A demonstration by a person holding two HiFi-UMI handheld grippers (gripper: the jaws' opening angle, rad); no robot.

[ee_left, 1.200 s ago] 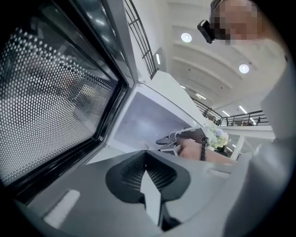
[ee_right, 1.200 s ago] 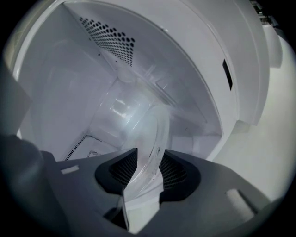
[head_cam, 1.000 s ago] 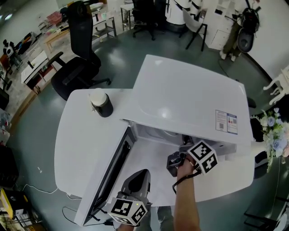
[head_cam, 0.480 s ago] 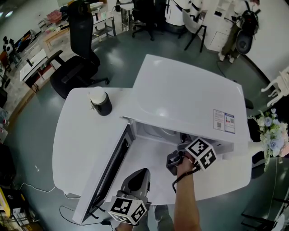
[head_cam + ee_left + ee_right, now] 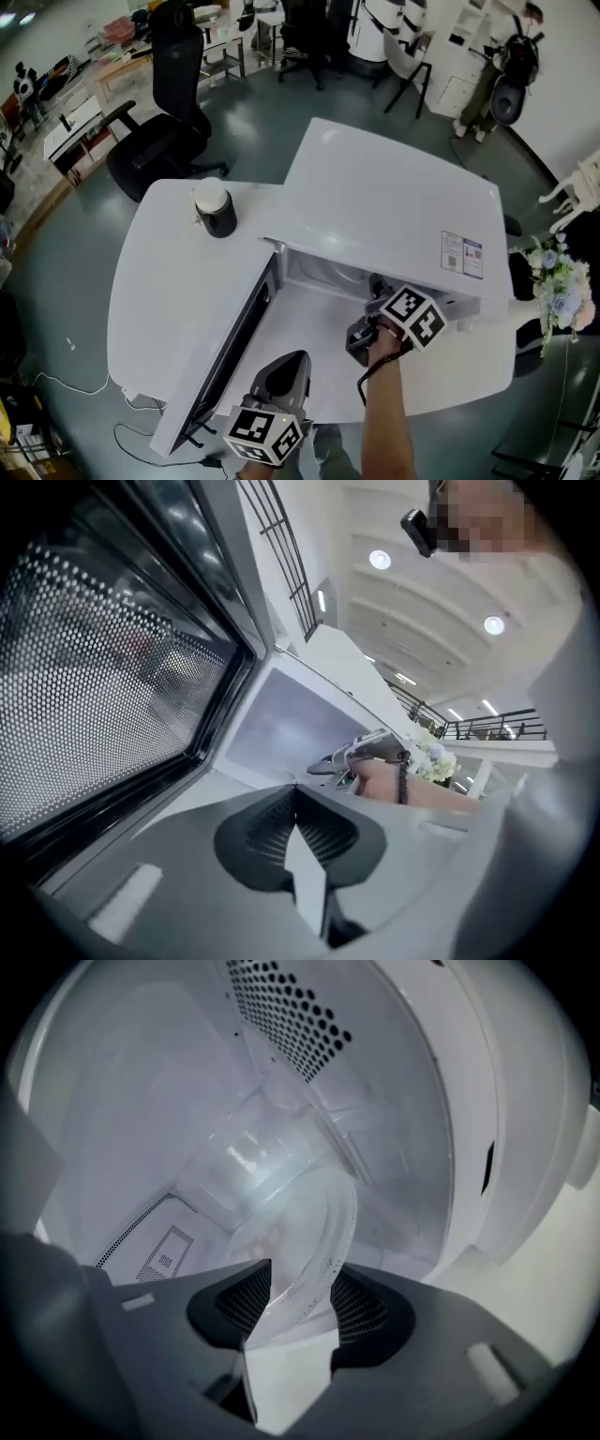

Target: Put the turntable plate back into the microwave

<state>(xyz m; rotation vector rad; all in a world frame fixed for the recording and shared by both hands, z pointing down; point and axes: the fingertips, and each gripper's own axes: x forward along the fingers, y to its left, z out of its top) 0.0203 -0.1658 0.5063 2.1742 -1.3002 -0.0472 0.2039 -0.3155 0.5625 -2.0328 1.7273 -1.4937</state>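
Inside the microwave (image 5: 394,206), toward the surface's (image 5: 169,281) right edge, the turntable plate (image 5: 281,1204) sits tilted. Its near rim lies between the jaws of the right hand-held gripper (image 5: 300,1283), and its disc runs away from them toward the back wall. Those jaws have just been opening and stand wide; the pads appear not to clamp the glass. Judgement: release under way, seating unconfirmed.

The left hand-held gripper (image 5: 296,794) is closed and empty beside the open door (image 5: 234,347), farther from the plate. The head view shows little under the microwave's top. Only the right gripper view shows the plate's tilt.
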